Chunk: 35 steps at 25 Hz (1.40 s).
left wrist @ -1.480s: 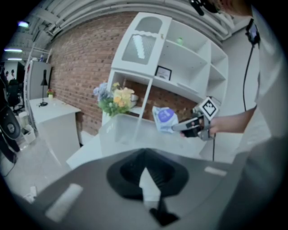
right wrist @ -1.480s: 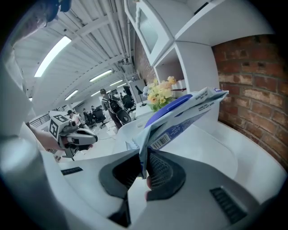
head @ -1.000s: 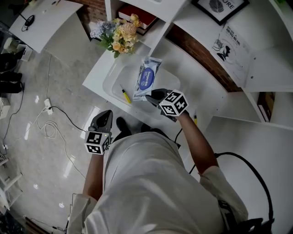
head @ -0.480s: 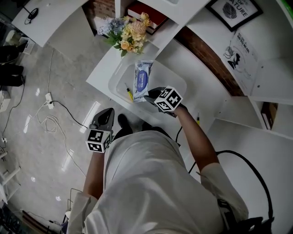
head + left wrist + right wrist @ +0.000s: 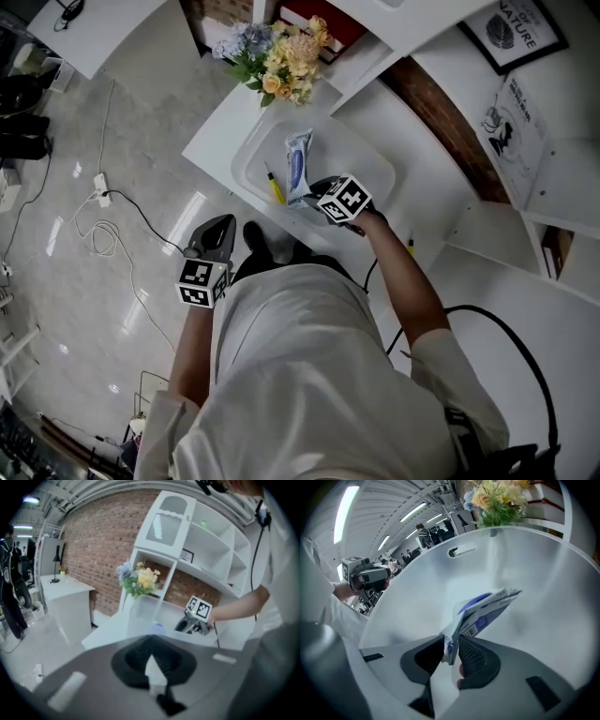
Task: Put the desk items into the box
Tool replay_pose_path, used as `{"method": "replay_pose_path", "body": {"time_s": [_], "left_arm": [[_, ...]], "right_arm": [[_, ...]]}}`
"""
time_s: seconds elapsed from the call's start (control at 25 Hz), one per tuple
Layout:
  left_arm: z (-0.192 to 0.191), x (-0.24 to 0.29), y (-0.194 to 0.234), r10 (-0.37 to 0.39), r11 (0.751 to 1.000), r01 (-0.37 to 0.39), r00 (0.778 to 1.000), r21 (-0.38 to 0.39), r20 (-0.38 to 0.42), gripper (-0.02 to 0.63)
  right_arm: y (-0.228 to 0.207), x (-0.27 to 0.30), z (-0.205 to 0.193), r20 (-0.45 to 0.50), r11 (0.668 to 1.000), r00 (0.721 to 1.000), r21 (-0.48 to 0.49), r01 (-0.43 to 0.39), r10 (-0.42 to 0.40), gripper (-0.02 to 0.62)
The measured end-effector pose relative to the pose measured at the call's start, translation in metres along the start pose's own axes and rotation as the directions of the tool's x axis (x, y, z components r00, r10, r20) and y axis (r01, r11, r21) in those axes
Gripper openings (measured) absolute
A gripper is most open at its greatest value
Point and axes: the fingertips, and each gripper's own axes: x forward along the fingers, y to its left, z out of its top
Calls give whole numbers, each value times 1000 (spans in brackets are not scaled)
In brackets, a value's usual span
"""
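Note:
A blue and white wipes packet (image 5: 298,164) stands on edge inside the translucent plastic box (image 5: 382,172), beside a yellow screwdriver (image 5: 275,186) on the box floor. My right gripper (image 5: 309,194) reaches in over the box's near rim. Its jaws are opening, and the packet's (image 5: 487,609) near end sits loosely between the pads of the right gripper (image 5: 451,651). My left gripper (image 5: 217,225) hangs over the floor, left of the desk and well away from the box. The left gripper (image 5: 151,644) is shut with nothing in it.
The box sits on a white desk (image 5: 211,141) whose left edge drops to the tiled floor. A flower bunch (image 5: 281,61) stands just behind the box, under white shelves (image 5: 394,19). A small yellow item (image 5: 410,246) lies on the desk by my right arm. Cables (image 5: 103,202) trail on the floor.
The packet, which lay flat and wide over the box, has turned on edge and gone lower into it with the right gripper. The left gripper has hardly moved.

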Motion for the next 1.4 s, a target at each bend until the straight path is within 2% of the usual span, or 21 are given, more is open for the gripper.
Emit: {"method": "replay_pose_path", "body": {"time_s": [0.08, 0.2, 0.64, 0.76, 0.92, 1.2, 1.4], "left_arm": [[-1, -1, 2, -1, 1000, 1, 1000, -1, -5, 3], [-2, 1, 1, -7, 1000, 7, 1000, 4, -7, 3], [15, 13, -13, -39, 999, 38, 999, 37, 22, 2], [18, 17, -20, -52, 998, 50, 998, 48, 30, 2], [20, 21, -30, -73, 996, 71, 997, 58, 29, 3], [25, 24, -47, -100, 992, 97, 995, 79, 32, 2], [27, 23, -53, -116, 988, 113, 993, 102, 29, 2]], "right_arm": [[-4, -2, 5, 29, 1000, 1000, 30, 10, -11, 84], [-6, -9, 10, 63, 999, 998, 43, 28, -31, 86], [3, -47, 16, 168, 997, 983, -2, 76, -75, 84], [6, -66, 19, 224, 996, 970, 10, 94, -94, 43], [12, -86, 21, 292, 995, 951, 35, 98, -104, 37], [18, -111, 9, 349, 992, 928, 57, 117, -130, 17], [24, -132, -2, 430, 986, 890, 124, 107, -151, 2]]}}
